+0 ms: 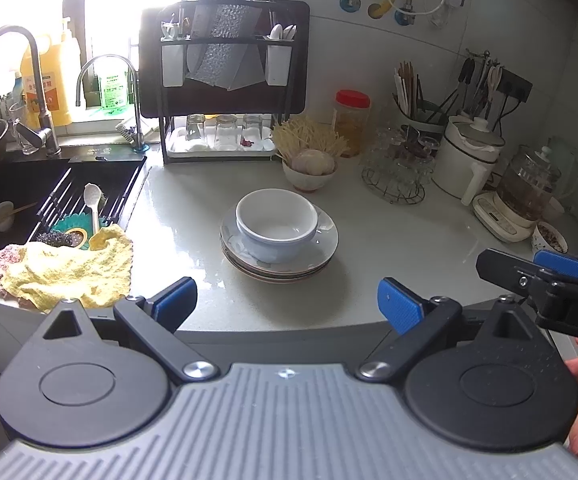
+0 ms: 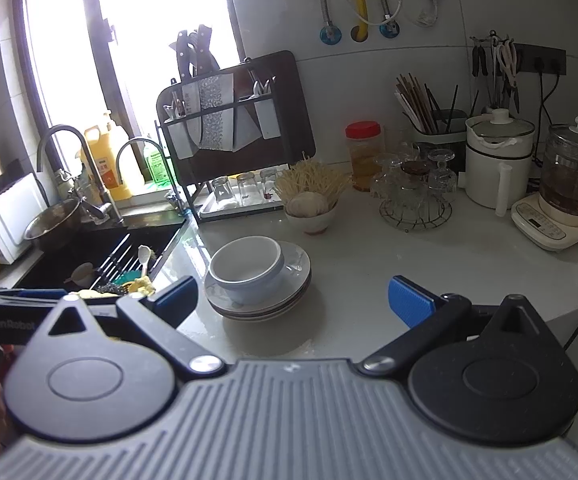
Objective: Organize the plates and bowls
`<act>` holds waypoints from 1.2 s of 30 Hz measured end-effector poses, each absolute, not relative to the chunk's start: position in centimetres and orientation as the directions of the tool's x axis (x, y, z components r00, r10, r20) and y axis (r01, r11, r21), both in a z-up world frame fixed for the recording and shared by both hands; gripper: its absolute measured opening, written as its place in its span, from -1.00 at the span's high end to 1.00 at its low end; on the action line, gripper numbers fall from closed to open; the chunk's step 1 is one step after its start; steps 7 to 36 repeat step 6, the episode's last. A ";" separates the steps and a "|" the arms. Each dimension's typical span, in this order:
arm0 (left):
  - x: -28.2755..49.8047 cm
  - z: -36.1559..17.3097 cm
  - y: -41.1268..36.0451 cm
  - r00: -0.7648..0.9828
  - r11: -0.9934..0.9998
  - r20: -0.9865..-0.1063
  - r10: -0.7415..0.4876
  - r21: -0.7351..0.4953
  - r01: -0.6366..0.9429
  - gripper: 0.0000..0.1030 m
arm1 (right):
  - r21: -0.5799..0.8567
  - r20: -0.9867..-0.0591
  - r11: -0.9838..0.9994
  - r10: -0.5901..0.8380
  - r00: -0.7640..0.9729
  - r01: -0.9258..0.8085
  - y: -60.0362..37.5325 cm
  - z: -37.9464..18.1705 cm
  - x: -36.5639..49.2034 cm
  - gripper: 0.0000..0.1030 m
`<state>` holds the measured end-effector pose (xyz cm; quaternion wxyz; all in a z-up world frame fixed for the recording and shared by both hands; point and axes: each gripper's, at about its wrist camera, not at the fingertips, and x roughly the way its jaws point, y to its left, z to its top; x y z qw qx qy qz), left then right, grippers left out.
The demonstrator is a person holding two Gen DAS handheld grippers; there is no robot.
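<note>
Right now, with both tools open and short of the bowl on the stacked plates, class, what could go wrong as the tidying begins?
1. The white bowl sits loose on the plate stack; lifting the plates first could tip it off.
2. The countertop looks wet and glossy, so the stack may slide when nudged.
3. The left tool and right tool both face the same stack and could collide.
</note>
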<state>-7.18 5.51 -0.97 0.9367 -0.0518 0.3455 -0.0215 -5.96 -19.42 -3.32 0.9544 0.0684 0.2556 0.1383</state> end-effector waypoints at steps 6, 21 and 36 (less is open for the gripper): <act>-7.2 -0.9 5.5 0.762 0.994 -0.643 -0.079 -0.112 0.009 -0.92 | 0.201 -0.463 0.952 0.301 0.834 -0.232 -19.4 -3.3 -6.0 -1.00; -7.2 -0.9 5.5 0.762 0.994 -0.643 -0.079 -0.112 0.009 -0.92 | 0.201 -0.463 0.952 0.301 0.834 -0.232 -19.4 -3.3 -6.0 -1.00; -7.2 -0.9 5.5 0.762 0.994 -0.643 -0.079 -0.112 0.009 -0.92 | 0.201 -0.463 0.952 0.301 0.834 -0.232 -19.4 -3.3 -6.0 -1.00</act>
